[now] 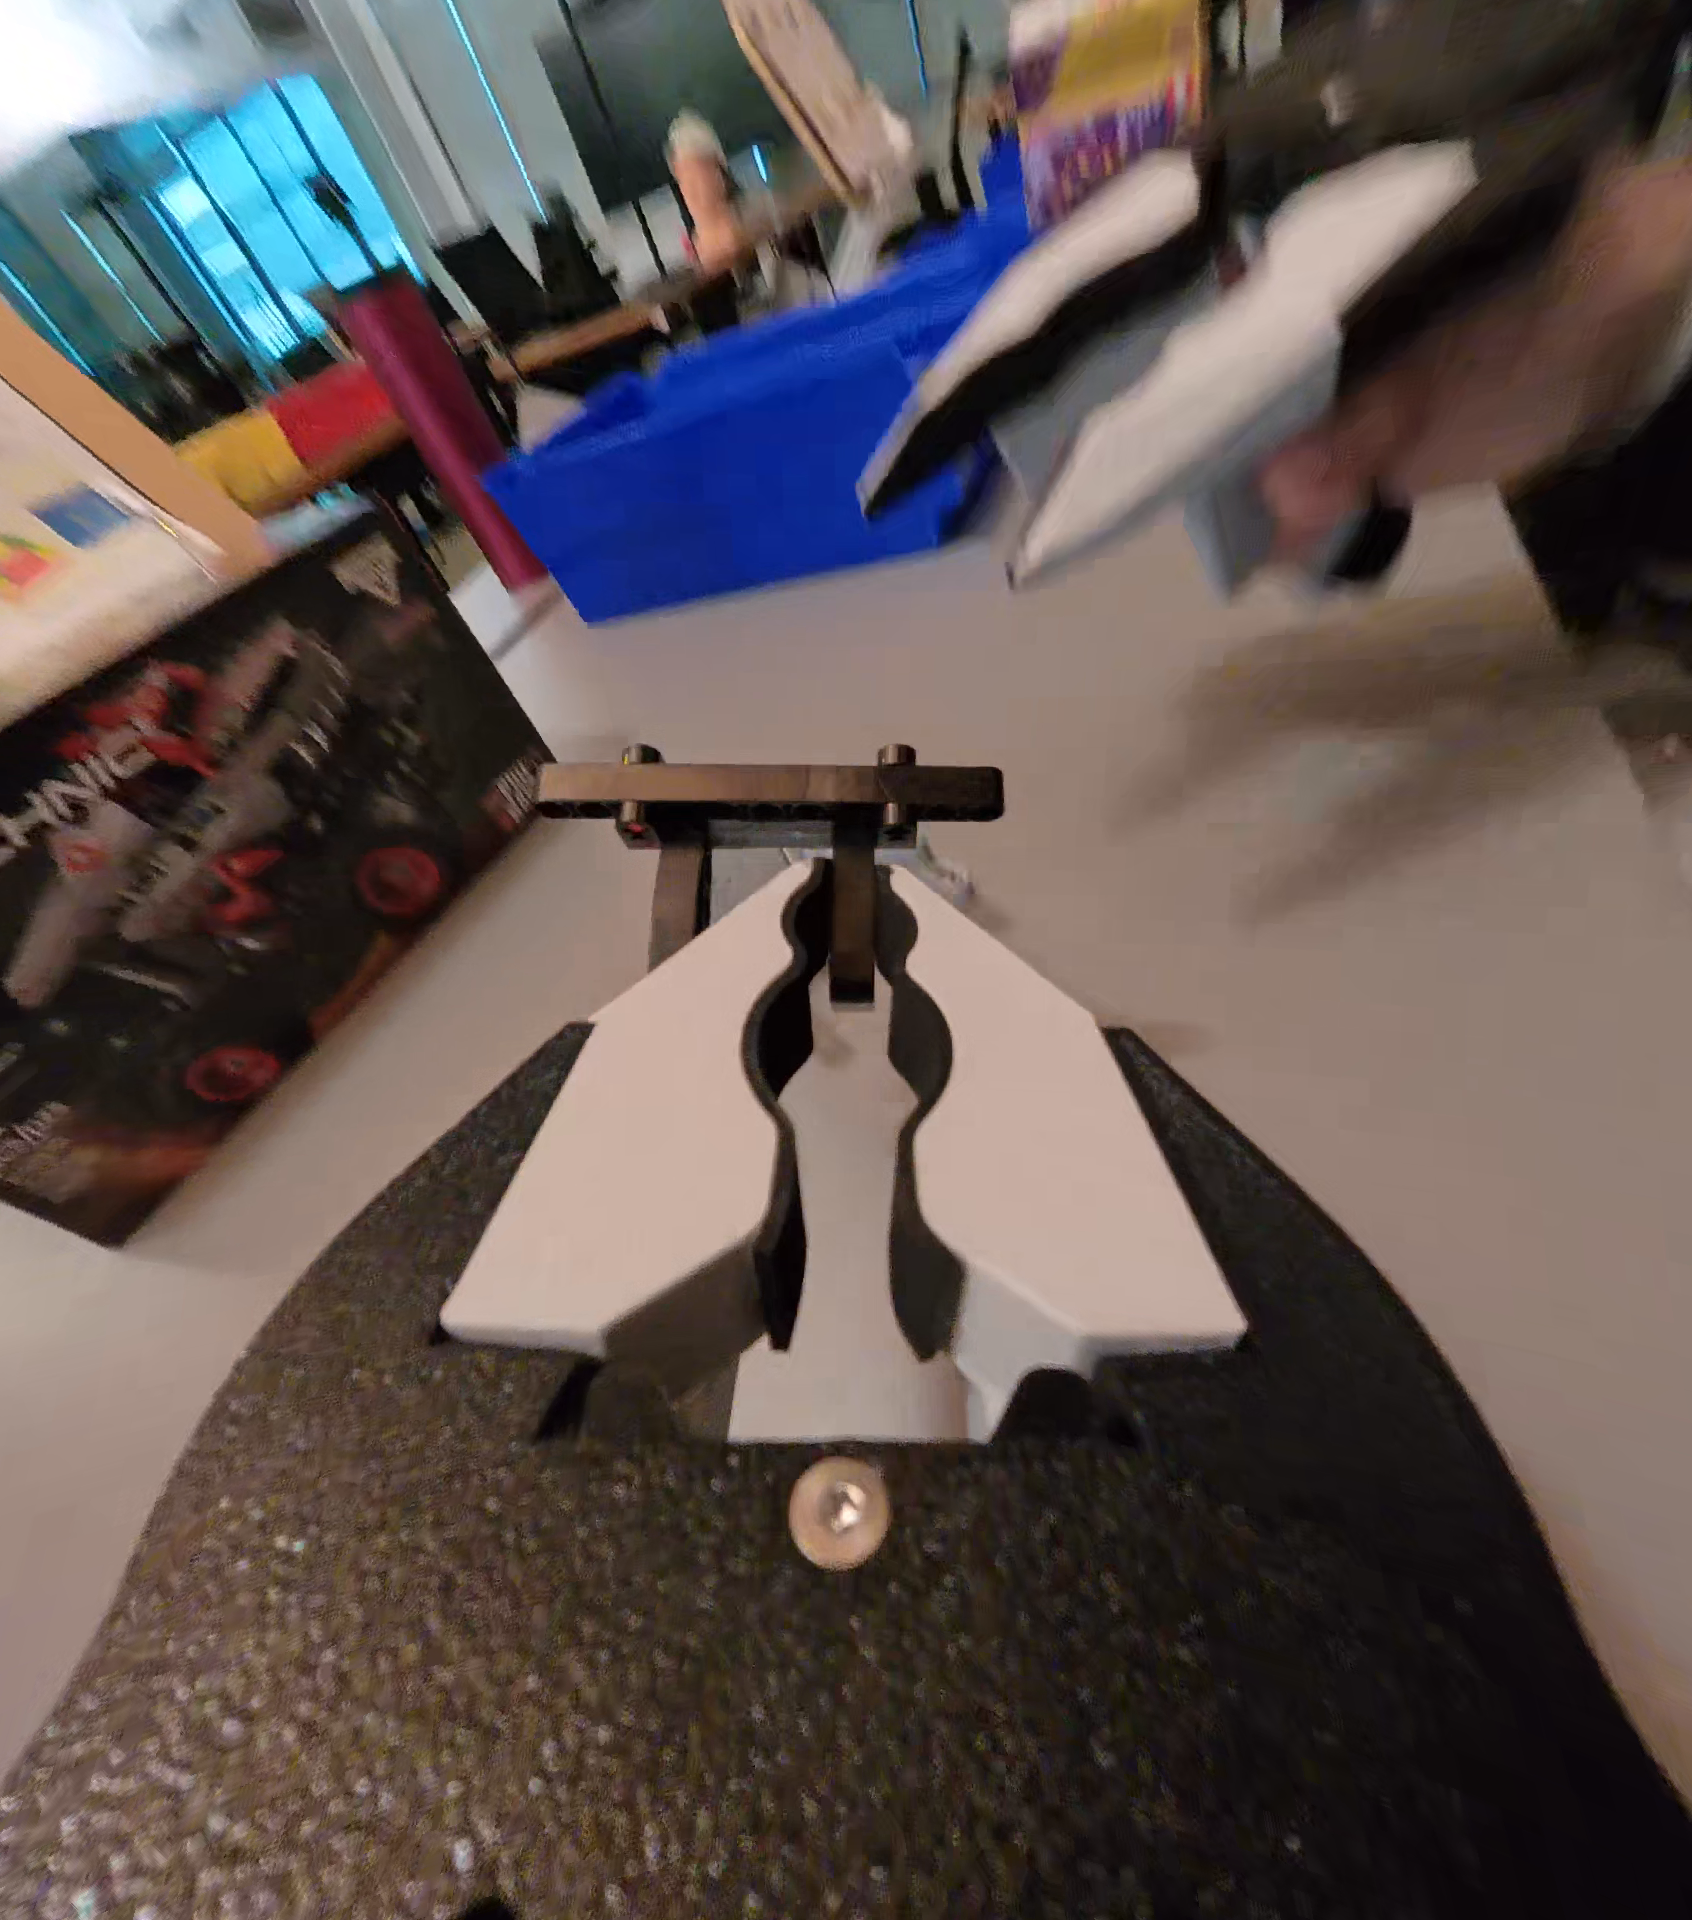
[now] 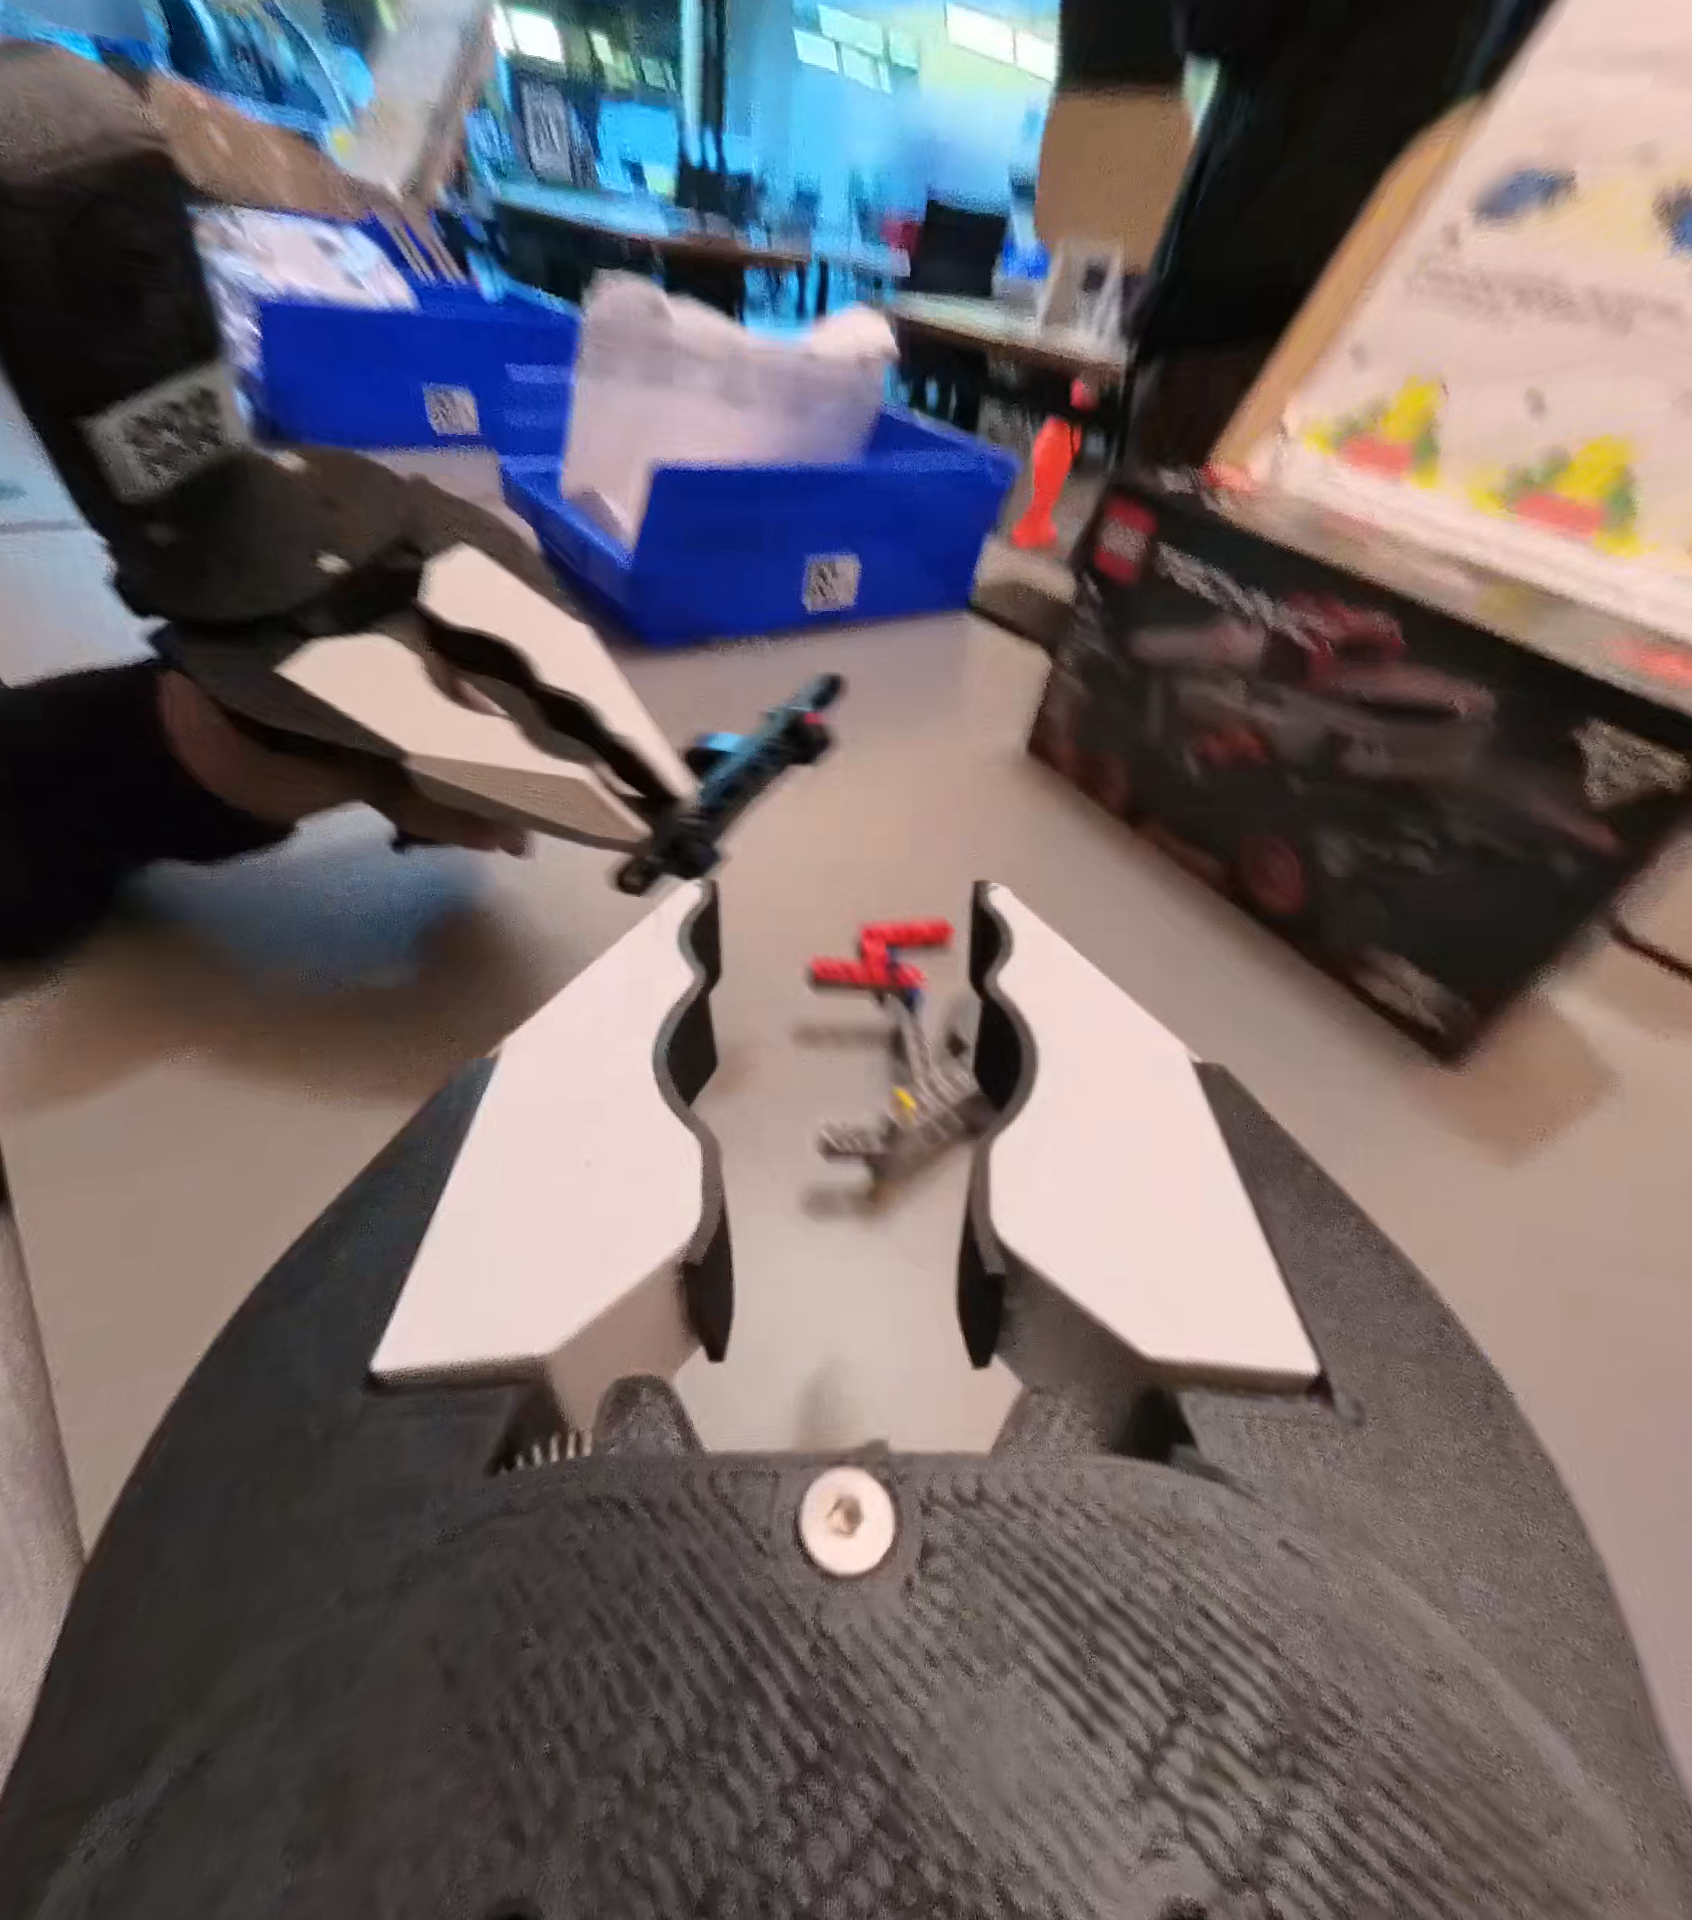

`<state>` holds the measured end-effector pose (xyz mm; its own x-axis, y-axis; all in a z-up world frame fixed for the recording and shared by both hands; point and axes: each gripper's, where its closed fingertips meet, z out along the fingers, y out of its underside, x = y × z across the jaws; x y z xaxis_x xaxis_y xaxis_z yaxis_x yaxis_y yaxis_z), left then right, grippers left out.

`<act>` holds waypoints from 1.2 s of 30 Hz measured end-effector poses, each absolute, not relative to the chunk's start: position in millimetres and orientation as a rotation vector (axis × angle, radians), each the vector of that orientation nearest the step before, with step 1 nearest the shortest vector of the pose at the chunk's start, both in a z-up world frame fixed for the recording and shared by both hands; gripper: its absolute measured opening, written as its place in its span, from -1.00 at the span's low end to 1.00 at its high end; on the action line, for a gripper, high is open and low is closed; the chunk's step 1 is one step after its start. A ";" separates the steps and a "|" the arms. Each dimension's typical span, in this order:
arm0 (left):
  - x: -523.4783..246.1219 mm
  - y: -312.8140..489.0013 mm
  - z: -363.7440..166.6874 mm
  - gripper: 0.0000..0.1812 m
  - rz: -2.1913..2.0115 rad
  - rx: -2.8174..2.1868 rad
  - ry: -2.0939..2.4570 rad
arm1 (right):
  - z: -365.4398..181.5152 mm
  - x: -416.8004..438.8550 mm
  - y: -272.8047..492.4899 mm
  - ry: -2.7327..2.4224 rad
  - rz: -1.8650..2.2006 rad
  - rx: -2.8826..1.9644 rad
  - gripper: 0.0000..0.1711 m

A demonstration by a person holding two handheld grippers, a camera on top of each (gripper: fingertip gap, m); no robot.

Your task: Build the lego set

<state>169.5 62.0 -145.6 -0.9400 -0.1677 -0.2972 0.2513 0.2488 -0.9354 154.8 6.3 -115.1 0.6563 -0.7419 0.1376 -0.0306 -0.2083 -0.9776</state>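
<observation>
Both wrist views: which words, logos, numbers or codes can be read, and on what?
Black set box: white lettering and a red logo, legible, but I don't quote writing.
Pale printed box above it: print too blurred to read.
Blue bin: square code sticker, no words.
Left hand-held gripper, shut on a black lego piece: square code tag on its body, blurred.
</observation>
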 end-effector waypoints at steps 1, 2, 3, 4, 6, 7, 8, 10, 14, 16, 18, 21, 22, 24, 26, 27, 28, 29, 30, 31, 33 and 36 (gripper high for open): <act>168.0 61.7 -136.5 -0.94 -1.796 0.063 2.151 | -113.0 151.6 24.4 0.591 -0.762 -1.649 -0.53; 166.1 61.5 -128.6 -0.94 -1.849 0.051 2.123 | -115.6 145.4 43.5 0.511 -0.761 -1.681 -0.55; 165.1 61.6 -121.8 -0.94 -1.888 0.036 2.098 | -120.1 142.3 55.1 0.456 -0.773 -1.735 -0.54; 163.8 61.9 -115.8 -0.94 -1.923 0.026 2.077 | -119.0 143.7 58.9 0.440 -0.823 -1.746 -0.51; 157.9 62.9 -102.5 -0.94 -2.023 0.029 2.026 | -100.4 142.9 63.0 0.415 -0.897 -1.646 -0.61; 154.5 63.9 -95.7 -0.94 -2.082 0.034 1.993 | -91.9 143.1 62.1 0.423 -0.923 -1.592 -0.66; 150.3 65.1 -89.8 -0.94 -2.143 0.047 1.964 | -85.2 142.2 61.2 0.416 -0.950 -1.553 -0.72; 146.5 68.1 -81.4 -0.94 -2.241 0.039 1.920 | -72.8 134.7 62.0 0.355 -1.014 -1.492 -0.80; 140.2 70.0 -75.8 -0.94 -2.327 0.072 1.884 | -67.6 125.6 65.1 0.269 -1.135 -1.481 -0.77; 136.7 69.3 -74.2 -0.94 -2.363 0.086 1.877 | -62.6 121.8 66.7 0.248 -1.171 -1.456 -0.77; 133.8 68.9 -72.4 -0.94 -2.400 0.091 1.871 | -62.0 120.7 69.1 0.244 -1.170 -1.458 -0.72; 136.5 66.7 -76.6 -0.94 -2.368 0.062 1.903 | -57.2 117.0 68.4 0.208 -1.234 -1.423 -0.72; 137.0 65.7 -78.3 -0.94 -2.350 0.061 1.917 | -58.4 117.5 68.6 0.199 -1.251 -1.430 -0.73; 135.8 62.7 -83.2 -0.94 -2.309 0.074 1.966 | -69.3 124.5 67.6 0.204 -1.251 -1.508 -0.69; 138.7 60.1 -90.6 -0.94 -2.254 0.050 2.032 | -75.6 127.3 64.8 0.217 -1.190 -1.530 -0.67; 142.1 59.2 -94.7 -0.94 -2.223 0.017 2.067 | -78.4 129.3 62.2 0.242 -1.145 -1.530 -0.67; 146.3 58.7 -98.4 -0.94 -2.200 -0.034 2.102 | -80.6 132.3 58.3 0.275 -1.115 -1.524 -0.67; 150.3 58.3 -100.6 -0.94 -2.190 -0.096 2.133 | -83.5 135.1 55.1 0.295 -1.093 -1.522 -0.70; 152.2 57.6 -101.2 -0.94 -2.197 -0.143 2.156 | -88.1 138.0 53.7 0.304 -1.078 -1.535 -0.71; 152.4 56.4 -102.1 -0.94 -2.207 -0.176 2.183 | -92.4 141.3 51.9 0.316 -1.077 -1.545 -0.70; 154.6 54.1 -107.2 -0.94 -2.182 -0.237 2.239 | -96.2 144.0 51.6 0.322 -1.069 -1.542 -0.73; 158.5 52.9 -116.9 -0.94 -2.078 -0.270 2.288 | -96.6 146.1 49.4 0.322 -1.120 -1.529 -0.76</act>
